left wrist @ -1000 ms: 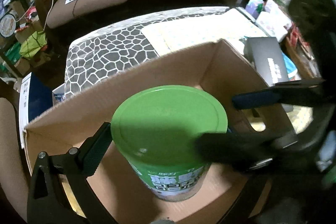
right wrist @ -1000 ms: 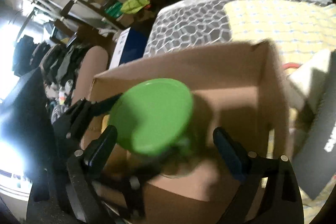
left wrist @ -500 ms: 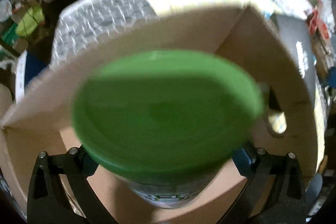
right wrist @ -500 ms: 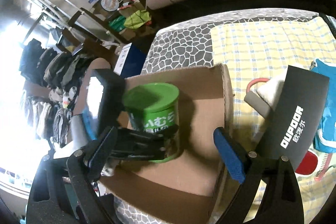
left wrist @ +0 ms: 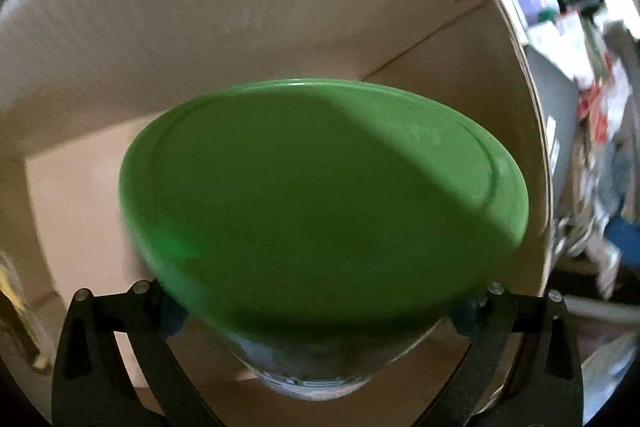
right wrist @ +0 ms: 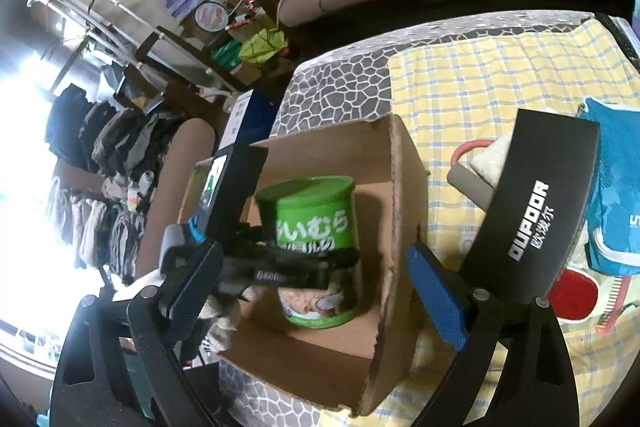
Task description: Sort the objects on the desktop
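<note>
The left wrist camera is looking steeply down into the cardboard box [left wrist: 280, 27], sitting very near the green can [left wrist: 320, 203], whose lid is filling the middle of its view. The right wrist camera is looking from farther back and higher, facing across the table; here the same can [right wrist: 316, 239] and box [right wrist: 396, 211] are lying at 9 o'clock of centre. Both views are sharing can and box.

The left gripper [right wrist: 304, 263] is clamped round a green-lidded cylindrical tin [right wrist: 316, 251], reaching in from the left; the right gripper [right wrist: 312, 291] hangs wide apart, holding nothing.
</note>
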Demonstrator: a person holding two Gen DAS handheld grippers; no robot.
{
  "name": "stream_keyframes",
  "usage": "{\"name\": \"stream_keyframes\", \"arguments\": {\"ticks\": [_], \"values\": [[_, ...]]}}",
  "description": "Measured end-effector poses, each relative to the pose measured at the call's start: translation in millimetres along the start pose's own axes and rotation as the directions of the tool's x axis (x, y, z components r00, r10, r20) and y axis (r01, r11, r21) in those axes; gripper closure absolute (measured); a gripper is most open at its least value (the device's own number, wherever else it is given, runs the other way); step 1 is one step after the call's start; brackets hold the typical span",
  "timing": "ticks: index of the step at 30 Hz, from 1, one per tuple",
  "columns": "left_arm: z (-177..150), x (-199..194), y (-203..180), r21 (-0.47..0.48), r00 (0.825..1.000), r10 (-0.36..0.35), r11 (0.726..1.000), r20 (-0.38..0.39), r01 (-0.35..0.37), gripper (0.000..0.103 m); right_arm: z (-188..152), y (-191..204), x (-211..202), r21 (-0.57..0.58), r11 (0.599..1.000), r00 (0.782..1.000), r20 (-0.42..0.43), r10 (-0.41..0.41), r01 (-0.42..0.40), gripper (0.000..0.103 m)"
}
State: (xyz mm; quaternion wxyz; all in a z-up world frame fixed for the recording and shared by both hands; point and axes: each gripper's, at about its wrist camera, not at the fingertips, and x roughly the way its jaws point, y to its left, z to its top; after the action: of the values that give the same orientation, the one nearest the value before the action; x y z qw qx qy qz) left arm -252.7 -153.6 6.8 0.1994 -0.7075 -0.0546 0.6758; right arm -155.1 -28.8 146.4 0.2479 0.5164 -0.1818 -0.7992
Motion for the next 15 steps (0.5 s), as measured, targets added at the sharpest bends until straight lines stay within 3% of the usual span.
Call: {"name": "stream_keyframes", "arguments": {"ticks": [10, 15], "values": [[0.8, 29.3, 0.3, -0.151, 0.995, -0.092, 0.985, -0.048, 0.083, 0.002, -10.8, -17.4, -18.8, 0.011, 1.0, 1.0, 0.013, -0.02, 0.02, 0.008], [-6.3, 10.5, 7.0, -0.201, 0.988, -0.156, 0.967, 0.008, 0.155, 0.0, -14.6, -25.1, -24.4, 0.028, 0.999, 0.999, 0.026, -0.026, 0.026, 0.008]]}}
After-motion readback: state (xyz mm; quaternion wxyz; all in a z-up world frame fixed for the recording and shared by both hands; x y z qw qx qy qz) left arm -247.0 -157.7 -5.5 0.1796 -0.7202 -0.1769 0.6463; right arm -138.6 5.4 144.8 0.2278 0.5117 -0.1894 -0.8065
